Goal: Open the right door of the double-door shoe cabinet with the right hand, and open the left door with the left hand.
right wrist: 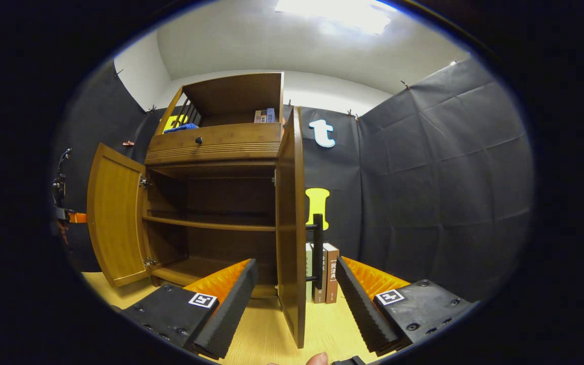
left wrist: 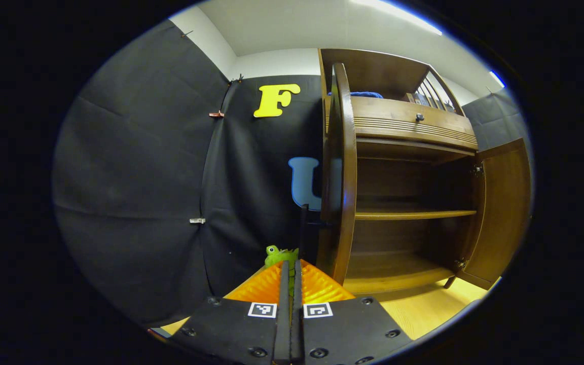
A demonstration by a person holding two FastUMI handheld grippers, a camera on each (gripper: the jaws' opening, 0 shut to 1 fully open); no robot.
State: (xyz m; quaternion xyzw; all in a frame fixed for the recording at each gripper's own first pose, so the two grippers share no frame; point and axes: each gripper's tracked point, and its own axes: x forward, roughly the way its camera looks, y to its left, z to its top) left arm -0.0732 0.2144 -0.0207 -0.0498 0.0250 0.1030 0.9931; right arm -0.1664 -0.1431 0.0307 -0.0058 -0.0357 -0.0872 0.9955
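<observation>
The wooden shoe cabinet (left wrist: pixel 413 126) stands with both doors swung out and its shelves bare. In the left gripper view the left door (left wrist: pixel 343 172) is edge-on, its dark handle (left wrist: pixel 303 225) on the outer face, and the right door (left wrist: pixel 505 213) hangs open beyond. My left gripper (left wrist: pixel 290 268) is shut with nothing in it, low and just left of that door. In the right gripper view the right door (right wrist: pixel 291 228) and its black handle (right wrist: pixel 317 248) stand between the spread fingers of my open right gripper (right wrist: pixel 296 263). The left door (right wrist: pixel 114 218) is open at the far side.
A green toy (left wrist: pixel 277 255) sits on the floor by the left door. Several books (right wrist: pixel 324 274) stand behind the right door. The drawer (right wrist: pixel 216 142) has a knob, and a blue cloth (right wrist: pixel 180 128) lies above it. Pale wood floor (right wrist: pixel 266 329) runs in front.
</observation>
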